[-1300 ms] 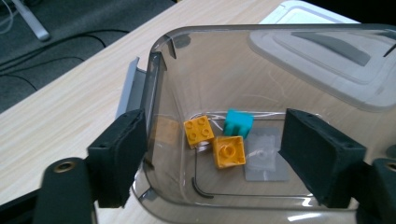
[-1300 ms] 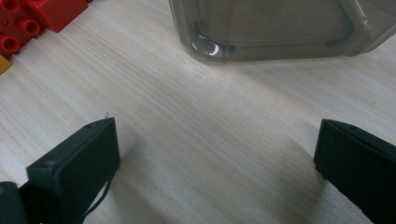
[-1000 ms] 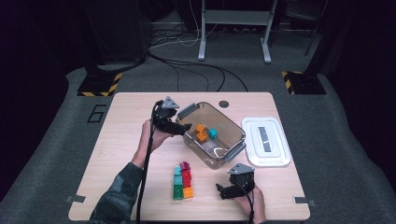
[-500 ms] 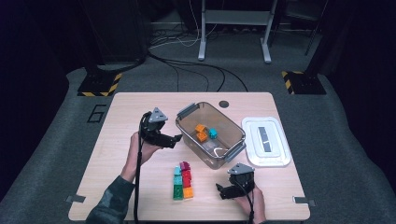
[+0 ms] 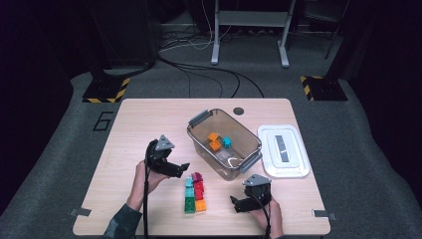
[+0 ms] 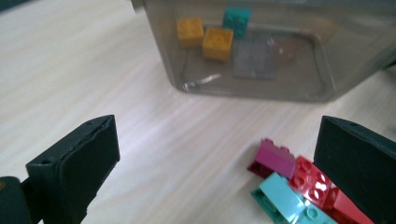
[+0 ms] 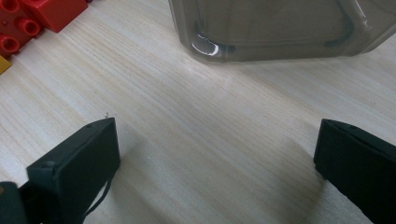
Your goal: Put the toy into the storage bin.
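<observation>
High view: wood table (image 5: 129,124) on grey carpet, dark room; clear bin (image 5: 224,144) centre, bricks (image 5: 194,192) lower centre. Left gripper view: left gripper (image 6: 215,158) jaws wide apart, bricks lower right. Right gripper view: right gripper (image 7: 217,158) spread, empty, bin top.

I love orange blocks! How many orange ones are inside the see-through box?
2. One orange block lies beside the other orange block, both on the floor of the clear box, next to a teal block.

High view above the table (image 5: 149,124); both claw views low, close, toward the bin (image 6: 243,56).
</observation>
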A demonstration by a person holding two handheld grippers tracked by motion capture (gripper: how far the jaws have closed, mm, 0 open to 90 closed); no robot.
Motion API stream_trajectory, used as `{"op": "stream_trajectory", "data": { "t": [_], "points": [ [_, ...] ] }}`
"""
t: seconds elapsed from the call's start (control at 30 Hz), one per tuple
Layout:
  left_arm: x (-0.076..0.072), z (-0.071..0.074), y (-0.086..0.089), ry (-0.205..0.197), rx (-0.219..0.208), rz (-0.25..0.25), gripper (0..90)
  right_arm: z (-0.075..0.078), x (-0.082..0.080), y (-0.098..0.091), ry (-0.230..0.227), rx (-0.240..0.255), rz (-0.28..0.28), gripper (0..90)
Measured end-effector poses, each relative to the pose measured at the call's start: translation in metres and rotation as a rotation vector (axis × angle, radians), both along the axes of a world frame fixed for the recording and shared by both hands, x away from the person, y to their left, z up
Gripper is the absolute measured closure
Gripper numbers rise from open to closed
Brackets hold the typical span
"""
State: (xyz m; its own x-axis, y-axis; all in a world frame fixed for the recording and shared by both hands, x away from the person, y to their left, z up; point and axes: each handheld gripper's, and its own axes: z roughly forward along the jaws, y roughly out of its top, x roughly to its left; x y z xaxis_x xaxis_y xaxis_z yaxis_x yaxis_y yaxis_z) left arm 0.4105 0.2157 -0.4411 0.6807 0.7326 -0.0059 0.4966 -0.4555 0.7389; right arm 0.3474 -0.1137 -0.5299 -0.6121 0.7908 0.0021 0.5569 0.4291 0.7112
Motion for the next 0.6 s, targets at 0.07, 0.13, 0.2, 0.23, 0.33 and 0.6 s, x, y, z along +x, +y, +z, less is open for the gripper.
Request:
{"op": "stream_trajectory", "data": {
  "t": [0.07, 0.13, 0.2, 0.23, 0.33, 0.6],
  "points": [
    [-0.003, -0.009, -0.002, 0.019, -0.004, -0.007, 0.0, 0.0, 0.0, 0.0, -0.004, -0.001, -0.001, 0.0],
    [-0.006, -0.02, -0.007, 0.047, -0.006, -0.017, 0.0, 0.0, 0.0, 0.0, -0.004, 0.002, -0.007, 0.0],
    [-0.01, -0.03, -0.011, 0.071, 0.01, -0.03, 1.4, 0.0, 0.0, 0.0, -0.003, 0.003, -0.006, 0.0],
    [-0.011, -0.035, -0.013, 0.081, 0.001, -0.035, 3.0, 0.0, 0.0, 0.0, -0.003, 0.003, -0.006, 0.0],
    [-0.013, -0.044, -0.017, 0.11, 0.008, -0.049, 9.5, 0.0, 0.0, 0.0, -0.003, 0.003, -0.006, 0.0],
    [-0.016, -0.053, -0.013, 0.132, -0.039, -0.079, 36.5, 0.0, 0.0, 0.0, -0.003, 0.003, -0.007, 0.0]
  ]
}}
